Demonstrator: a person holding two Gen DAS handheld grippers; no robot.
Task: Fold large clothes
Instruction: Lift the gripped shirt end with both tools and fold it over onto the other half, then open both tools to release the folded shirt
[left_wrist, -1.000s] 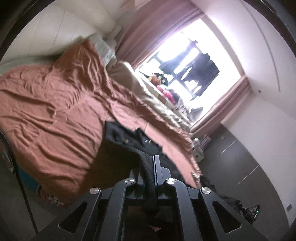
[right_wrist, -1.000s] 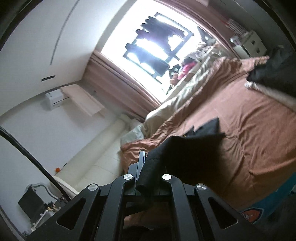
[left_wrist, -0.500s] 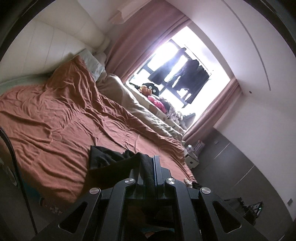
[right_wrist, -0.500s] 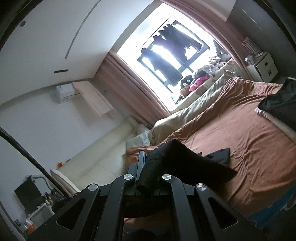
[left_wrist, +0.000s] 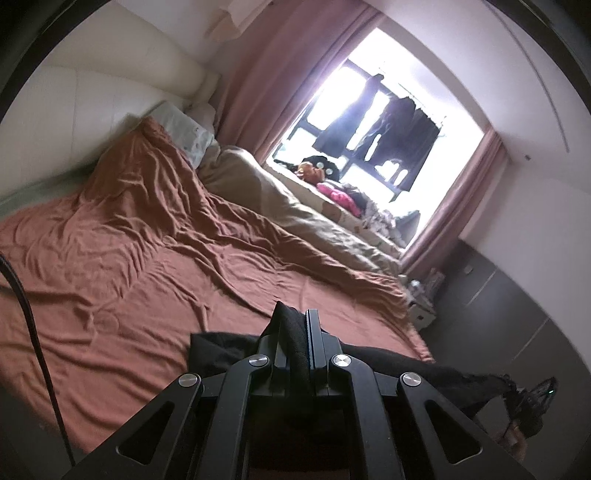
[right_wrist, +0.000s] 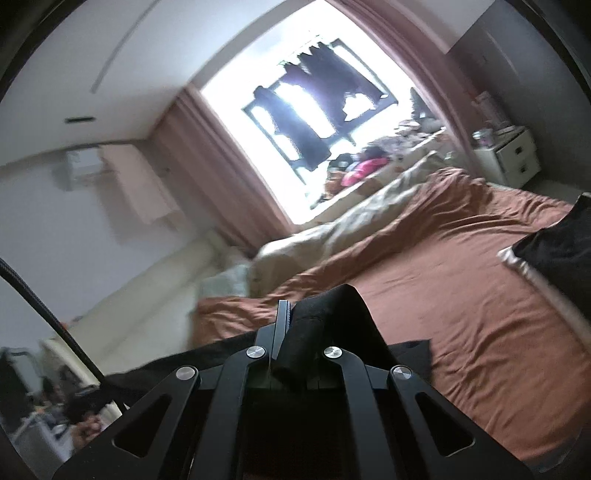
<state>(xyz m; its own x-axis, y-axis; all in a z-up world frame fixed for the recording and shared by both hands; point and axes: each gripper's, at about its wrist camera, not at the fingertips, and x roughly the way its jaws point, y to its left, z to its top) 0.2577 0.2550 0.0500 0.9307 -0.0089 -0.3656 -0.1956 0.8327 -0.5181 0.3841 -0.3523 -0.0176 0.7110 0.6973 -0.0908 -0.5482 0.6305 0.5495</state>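
Note:
A black garment (left_wrist: 221, 349) is pinched in my left gripper (left_wrist: 295, 325), which is shut on a bunched fold of it. The cloth stretches away to the right, off the bed's edge, toward the other gripper (left_wrist: 532, 402). In the right wrist view my right gripper (right_wrist: 295, 325) is shut on another fold of the same black garment (right_wrist: 343, 314), and the fabric runs off to the left. Both grippers hold it above the rust-brown bedspread (left_wrist: 129, 258) (right_wrist: 461, 295).
A beige duvet (left_wrist: 295, 218) lies along the window side of the bed, with pillows (left_wrist: 184, 133) at the head. A folded dark and white pile (right_wrist: 554, 251) sits on the bed at right. A white nightstand (right_wrist: 509, 155) stands by the dark wardrobe. Clothes hang in the window.
Both grippers rose and pulled back from the bed with the black garment. It has lifted off the bedspread and now hangs stretched between them.

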